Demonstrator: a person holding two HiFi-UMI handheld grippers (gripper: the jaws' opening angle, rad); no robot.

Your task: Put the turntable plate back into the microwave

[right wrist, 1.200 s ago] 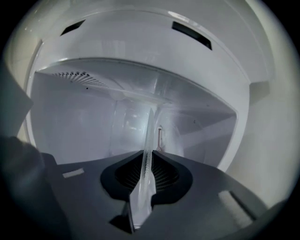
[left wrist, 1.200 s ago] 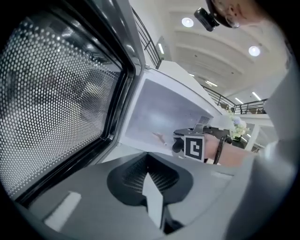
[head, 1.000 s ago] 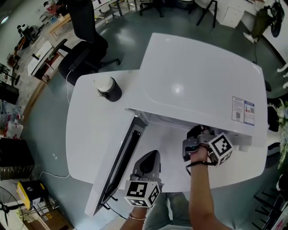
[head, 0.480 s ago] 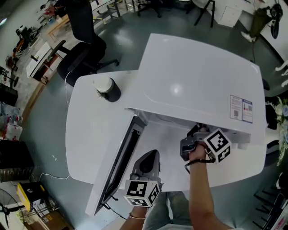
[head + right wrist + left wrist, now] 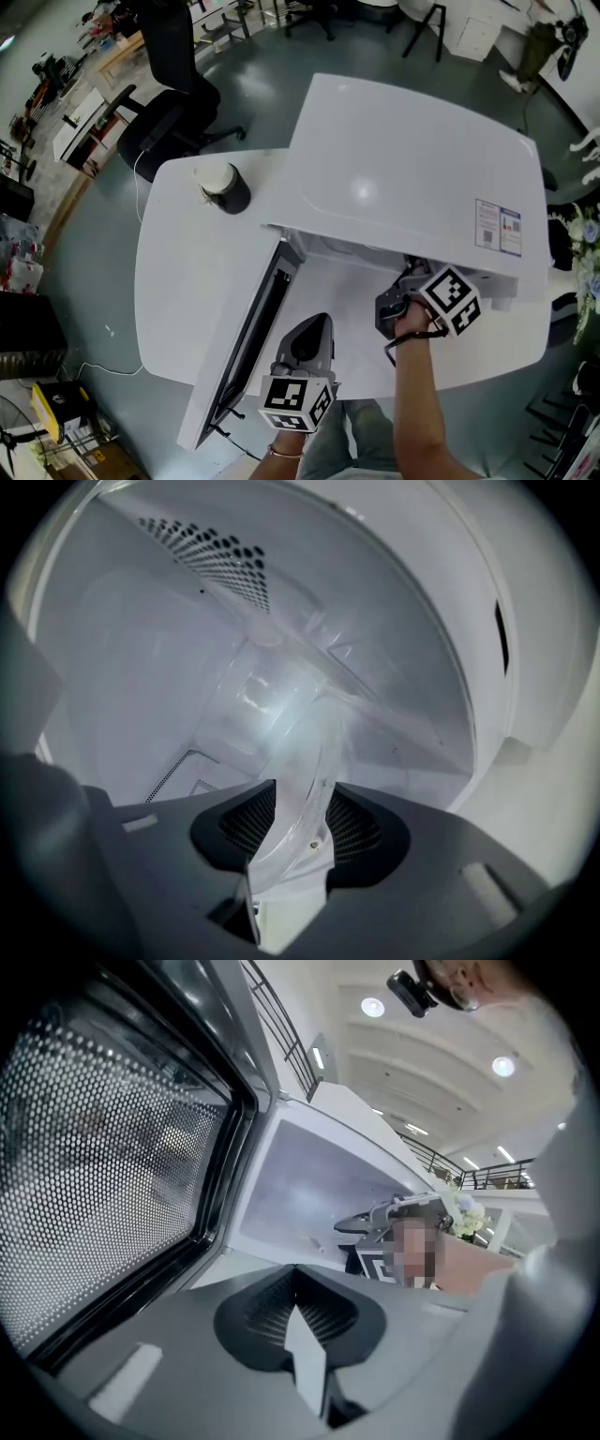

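Overhead, on the white desk (image 5: 183,272), the microwave (image 5: 412,159) stands with its door (image 5: 248,347) swung open. The left hand-held gripper (image 5: 317,324) sits just right of that door. The right hand-held gripper (image 5: 405,281) reaches into the cavity mouth.

Left gripper view: jaws pressed together, empty, door at their left.

Right gripper view: jaws have just been opening and stand apart around the rim of the glass turntable plate (image 5: 298,747), which extends ahead into the cavity.

Your left gripper (image 5: 298,1309) is held near the worktop's (image 5: 178,281) front edge, jaws shut and empty. Your right gripper (image 5: 295,841), on an outstretched forearm (image 5: 417,403), has just been opening its jaws; the turntable plate (image 5: 300,752) rim stands loose between them.
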